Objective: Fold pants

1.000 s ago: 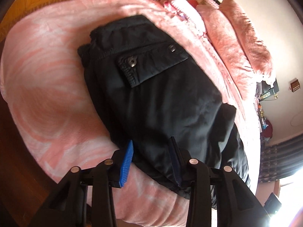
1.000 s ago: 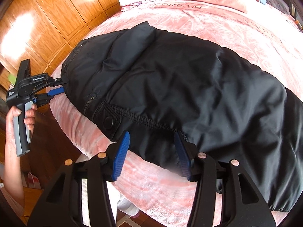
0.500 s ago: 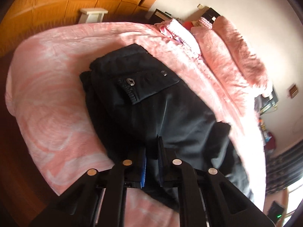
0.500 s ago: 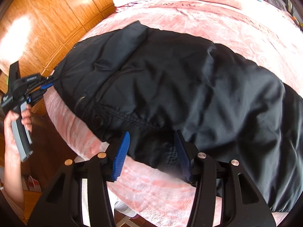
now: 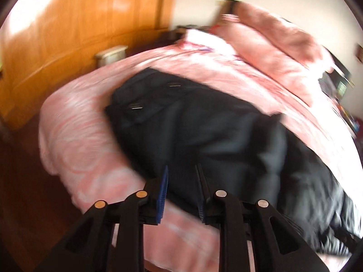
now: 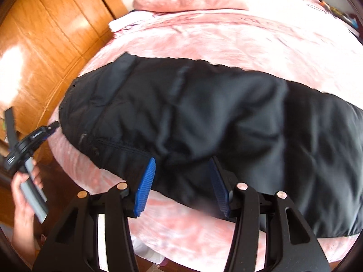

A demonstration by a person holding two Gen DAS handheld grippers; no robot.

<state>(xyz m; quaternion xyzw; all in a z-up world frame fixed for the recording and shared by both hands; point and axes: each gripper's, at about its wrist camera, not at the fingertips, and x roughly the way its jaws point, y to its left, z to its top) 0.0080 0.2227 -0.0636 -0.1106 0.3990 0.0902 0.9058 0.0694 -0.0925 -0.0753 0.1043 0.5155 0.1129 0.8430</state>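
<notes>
Glossy wooden wardrobe point(image 6: 45, 45) (sunlit) beside pink bed point(image 6: 226, 45)

One pair of black pants point(image 6: 204, 117), one pink bed point(image 6: 226, 38), two pink pillows point(image 5: 272, 36), two grippers, one hand point(image 6: 25, 206).

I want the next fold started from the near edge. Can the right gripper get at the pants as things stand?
Probably yes. The right gripper is open at the near edge of the pants, dark cloth already between its fingers; nothing lies in the way on the bed.

pants point(image 5: 204, 136) motion-blurred, right end cut off — frame edge
</notes>
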